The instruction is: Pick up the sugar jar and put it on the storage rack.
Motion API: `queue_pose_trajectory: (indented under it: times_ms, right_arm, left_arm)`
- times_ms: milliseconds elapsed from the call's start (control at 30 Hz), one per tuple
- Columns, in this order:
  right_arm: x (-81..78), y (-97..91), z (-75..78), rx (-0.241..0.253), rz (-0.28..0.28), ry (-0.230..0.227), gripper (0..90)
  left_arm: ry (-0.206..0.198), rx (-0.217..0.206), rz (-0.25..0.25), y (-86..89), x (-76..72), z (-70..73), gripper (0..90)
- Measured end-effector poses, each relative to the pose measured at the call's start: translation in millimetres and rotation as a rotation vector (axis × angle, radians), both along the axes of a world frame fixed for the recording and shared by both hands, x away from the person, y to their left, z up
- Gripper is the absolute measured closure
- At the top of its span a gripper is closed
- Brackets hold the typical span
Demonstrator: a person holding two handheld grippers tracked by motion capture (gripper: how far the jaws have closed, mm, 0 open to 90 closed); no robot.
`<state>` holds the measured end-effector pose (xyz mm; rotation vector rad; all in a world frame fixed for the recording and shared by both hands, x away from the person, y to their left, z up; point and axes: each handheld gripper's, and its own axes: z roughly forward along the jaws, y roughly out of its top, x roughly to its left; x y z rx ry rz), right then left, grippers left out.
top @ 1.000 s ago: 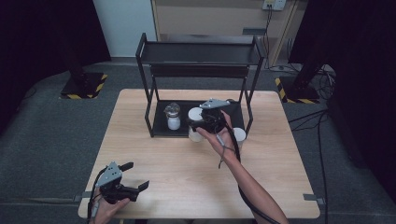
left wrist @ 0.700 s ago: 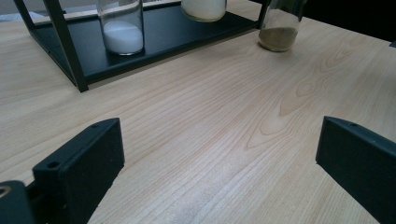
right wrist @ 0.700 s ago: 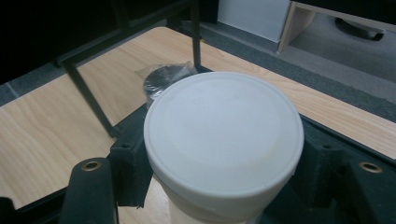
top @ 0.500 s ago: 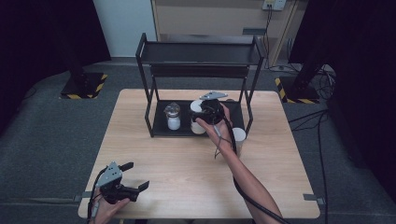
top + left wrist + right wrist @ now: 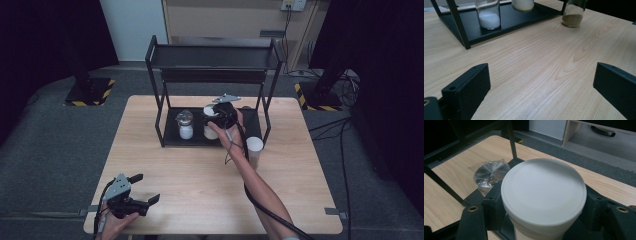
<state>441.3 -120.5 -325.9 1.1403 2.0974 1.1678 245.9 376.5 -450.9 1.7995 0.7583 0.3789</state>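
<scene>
Your right claw point(image 5: 541, 220) was pinching the white-lidded jar point(image 5: 543, 195) just under its lid, over the lower shelf of the black rack point(image 5: 172, 141) at the centre of the high view. Your left claw point(image 5: 142, 189) sat spread and empty low at lower left, above the counter point(image 5: 544, 62).

The grip looked high on the jar, so a tilt could have let it slip, or swung it into the glass jar of white powder point(image 5: 185, 125) just beside it or the rack's right post. A third jar point(image 5: 254, 149) stood on the counter outside the rack. I could read no label, brand or writing anywhere.
</scene>
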Motion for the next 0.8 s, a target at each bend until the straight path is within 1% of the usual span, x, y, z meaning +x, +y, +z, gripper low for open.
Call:
queue_pose_trajectory:
  times_ms: [133,233,467,533,600,800]
  right_arm:
    - [2.9,3.2,-4.6,-0.007,-0.013,-0.006,33.6]
    - [5.7,6.4,-7.2,-0.018,-0.020,-0.001,33.6]
    - [9.6,8.4,-15.1,-0.014,-0.039,0.008,33.6]
    - [10.6,8.4,-17.7,-0.020,-0.042,0.004,33.6]
    - [11.3,8.4,-18.9,-0.017,-0.047,0.013,33.6]
    - [12.7,7.7,-24.5,-0.018,-0.050,0.007,33.6]
  left_arm:
    - [0.000,-0.001,0.000,0.1,0.1,-0.2,0.1]
    - [0.000,-0.001,0.000,0.3,0.0,-0.2,0.1]
    - [0.000,-0.001,-0.002,0.3,0.4,-0.5,0.1]
    - [0.000,0.000,-0.002,0.3,0.4,-0.4,0.1]
    - [0.000,0.000,-0.002,0.2,0.4,-0.4,0.1]
    - [-0.001,0.001,-0.003,0.2,0.3,-0.3,0.1]
